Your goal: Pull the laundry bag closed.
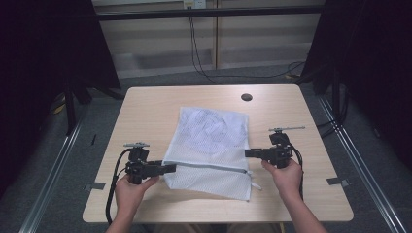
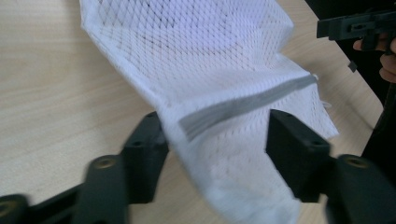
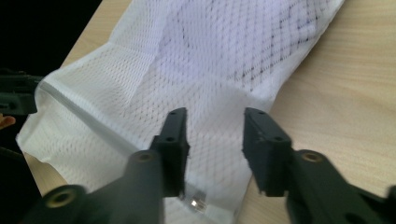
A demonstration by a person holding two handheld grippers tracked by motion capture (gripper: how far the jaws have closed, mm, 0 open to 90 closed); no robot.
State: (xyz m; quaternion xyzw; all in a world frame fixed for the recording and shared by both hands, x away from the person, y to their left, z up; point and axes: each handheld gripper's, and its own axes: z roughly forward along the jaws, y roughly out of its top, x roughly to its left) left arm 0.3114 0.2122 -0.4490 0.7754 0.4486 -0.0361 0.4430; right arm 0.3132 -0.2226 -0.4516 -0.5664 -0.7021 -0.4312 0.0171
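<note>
A white mesh laundry bag [image 1: 209, 145] lies flat on the wooden table [image 1: 145, 111], its grey zipper band [image 1: 209, 166] running across near the front. My left gripper [image 1: 172, 168] points at the bag's left edge. In the left gripper view its jaws stand open [image 2: 215, 144], with the bag's corner and zipper band [image 2: 243, 107] loose between them. My right gripper [image 1: 248, 153] points at the bag's right edge, and its jaws are open [image 3: 212, 144] over the mesh [image 3: 224, 60]. The metal zipper pull [image 3: 198, 204] lies just under them. The right gripper [image 2: 355, 25] also appears far off in the left gripper view.
A small dark round spot [image 1: 246, 96] marks the table's far side. Bare wood surrounds the bag on all sides. Black curtains and stands flank the table, and cables [image 1: 199, 58] run over the floor behind it.
</note>
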